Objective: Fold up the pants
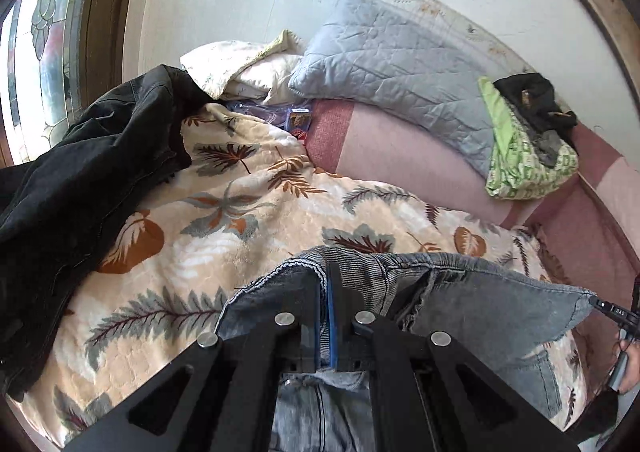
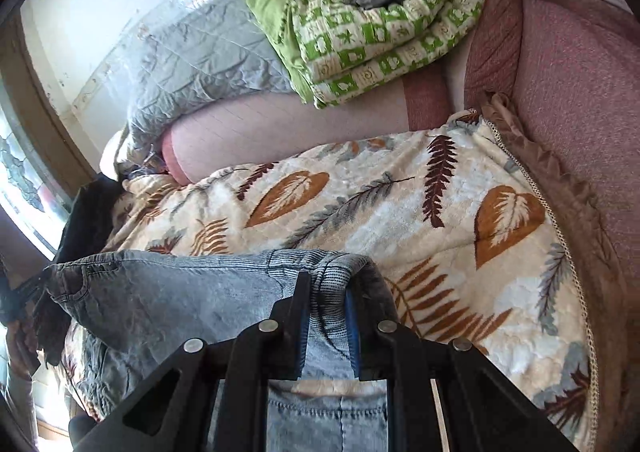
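Light blue jeans (image 1: pixel 472 304) hang stretched by the waistband over a leaf-print blanket (image 1: pixel 224 236). My left gripper (image 1: pixel 327 276) is shut on one end of the waistband. My right gripper (image 2: pixel 328 284) is shut on the other end of the waistband (image 2: pixel 336 272); the jeans (image 2: pixel 160 300) stretch to the left in that view. The right gripper's tip (image 1: pixel 612 310) shows at the right edge of the left wrist view, pinching the denim. The legs hang below the grippers and are mostly hidden.
Black trousers (image 1: pixel 80 179) lie heaped on the blanket's left. A grey quilted pillow (image 1: pixel 400 67), a white pillow (image 1: pixel 240 67) and a folded green quilt (image 2: pixel 380 31) with dark clothes (image 1: pixel 532 99) lie toward the wall. The pink sofa-bed surface (image 2: pixel 580 71) surrounds the blanket (image 2: pixel 400 203).
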A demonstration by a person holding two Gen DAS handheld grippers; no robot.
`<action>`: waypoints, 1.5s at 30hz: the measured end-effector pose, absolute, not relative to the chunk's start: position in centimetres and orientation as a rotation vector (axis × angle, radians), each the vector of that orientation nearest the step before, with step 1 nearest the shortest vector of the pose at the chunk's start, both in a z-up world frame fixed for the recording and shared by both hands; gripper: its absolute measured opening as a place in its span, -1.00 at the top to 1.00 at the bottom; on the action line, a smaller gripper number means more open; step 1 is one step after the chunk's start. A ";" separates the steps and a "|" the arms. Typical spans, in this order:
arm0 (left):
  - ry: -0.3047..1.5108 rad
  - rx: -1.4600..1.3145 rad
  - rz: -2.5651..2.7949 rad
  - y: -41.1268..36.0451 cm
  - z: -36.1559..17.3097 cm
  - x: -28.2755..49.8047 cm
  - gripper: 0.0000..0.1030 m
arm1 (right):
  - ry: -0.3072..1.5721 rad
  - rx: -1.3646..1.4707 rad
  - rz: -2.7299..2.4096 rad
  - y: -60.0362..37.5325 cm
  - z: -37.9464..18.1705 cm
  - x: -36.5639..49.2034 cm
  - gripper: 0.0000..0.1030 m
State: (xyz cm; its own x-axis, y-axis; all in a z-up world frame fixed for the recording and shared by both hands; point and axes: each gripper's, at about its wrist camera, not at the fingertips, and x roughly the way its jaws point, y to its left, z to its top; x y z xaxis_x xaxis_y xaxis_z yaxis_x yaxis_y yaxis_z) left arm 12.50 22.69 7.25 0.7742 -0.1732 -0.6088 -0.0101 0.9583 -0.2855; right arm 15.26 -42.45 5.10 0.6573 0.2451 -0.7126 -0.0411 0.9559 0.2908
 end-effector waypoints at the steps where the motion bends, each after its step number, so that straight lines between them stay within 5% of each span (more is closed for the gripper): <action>1: 0.677 -0.292 -0.107 23.1 6.9 10.6 0.95 | 0.824 0.248 0.165 -42.6 5.3 13.2 0.67; 12: 0.934 -0.230 -0.160 24.3 -4.0 1.3 0.94 | 1.076 0.544 0.140 -46.0 -5.6 0.4 0.65; 14: 0.923 -0.239 -0.153 24.2 -3.8 1.5 0.94 | 1.045 0.577 0.141 -45.9 -5.2 1.8 0.53; 16: 0.912 -0.256 -0.154 24.1 -3.4 1.9 0.94 | 1.039 0.630 0.162 -45.5 -5.0 4.0 -0.18; 17: 0.909 -0.259 -0.153 24.0 -3.2 2.1 0.94 | 1.044 0.652 0.149 -45.4 -5.1 5.1 -0.31; 23: 0.912 -0.268 -0.154 24.6 -3.2 2.7 0.94 | 1.108 0.593 0.028 -45.5 -6.7 11.9 -0.33; 26: 0.918 -0.271 -0.154 24.7 -3.2 3.1 0.94 | 1.180 0.522 0.043 -44.6 -8.3 13.4 -0.18; 28: 0.926 -0.270 -0.149 24.8 -3.1 3.5 0.94 | 1.202 0.498 0.077 -43.7 -8.5 13.5 0.59; 41: 0.921 -0.328 -0.151 27.0 1.0 6.6 0.94 | 0.961 0.117 0.083 -40.8 7.6 14.5 0.70; 45: 0.958 -0.292 -0.206 27.4 -0.7 4.0 0.93 | 0.930 0.035 0.114 -40.4 7.0 9.8 0.70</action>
State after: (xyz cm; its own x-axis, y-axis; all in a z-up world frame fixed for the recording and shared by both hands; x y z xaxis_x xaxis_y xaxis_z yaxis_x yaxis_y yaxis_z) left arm 3.97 27.41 -0.67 0.5605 -0.2996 -0.7720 0.0437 0.9417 -0.3337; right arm 9.81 -40.39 7.01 0.5920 0.1130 -0.7980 -0.0826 0.9934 0.0793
